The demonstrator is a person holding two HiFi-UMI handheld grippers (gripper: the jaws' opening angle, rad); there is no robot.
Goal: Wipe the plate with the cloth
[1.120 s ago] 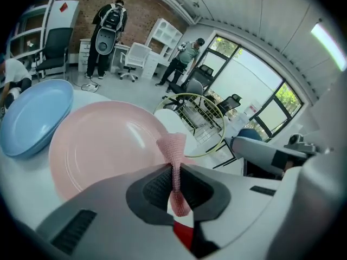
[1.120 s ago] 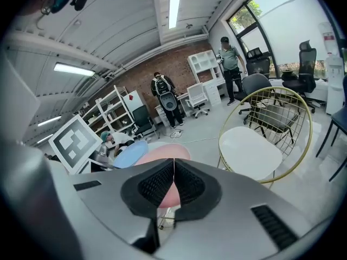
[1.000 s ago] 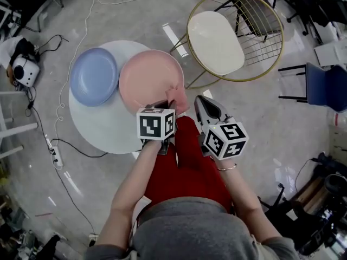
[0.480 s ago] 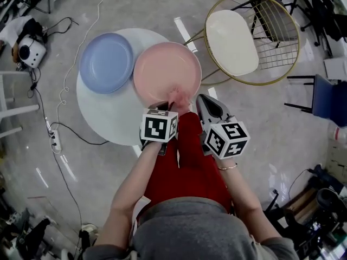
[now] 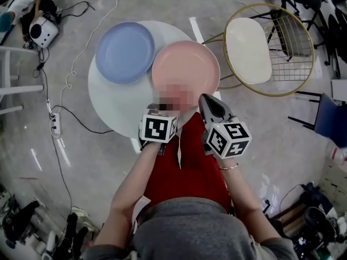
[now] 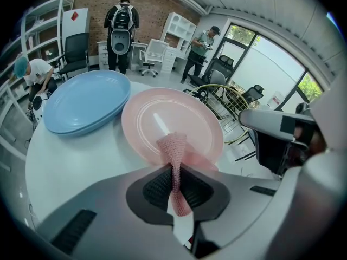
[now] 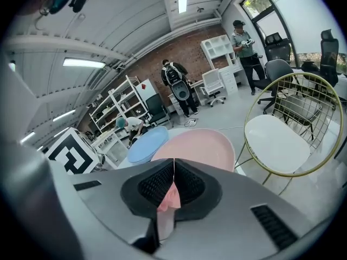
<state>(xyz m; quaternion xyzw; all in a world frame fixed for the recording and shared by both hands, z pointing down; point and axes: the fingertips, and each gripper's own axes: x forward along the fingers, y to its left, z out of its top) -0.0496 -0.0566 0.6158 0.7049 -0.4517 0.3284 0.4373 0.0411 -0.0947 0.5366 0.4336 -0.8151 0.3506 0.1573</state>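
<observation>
Pink knitted cloth (image 6: 172,145) is sitting pinched between the closed jaws of the left gripper (image 6: 173,173), its free end rising in a narrow fold over the near rim of the round pink plate (image 6: 162,115). That plate is resting on the round white table (image 6: 81,161), its far edge overlapping the round blue plate (image 6: 81,102) beside it. The right gripper (image 7: 173,169) is hovering just beside the left one with its jaws together, holding nothing I can make out; a pink scrap is showing below them.

Wiping looks barely begun. To do it well, the left gripper is probably needing to tip lower, so the cloth is lying flat on the plate rather than bunched, then sweeping across the centre with light pressure. Steadying the plate's rim with the right gripper would likely be stopping it from sliding toward the blue one.
</observation>
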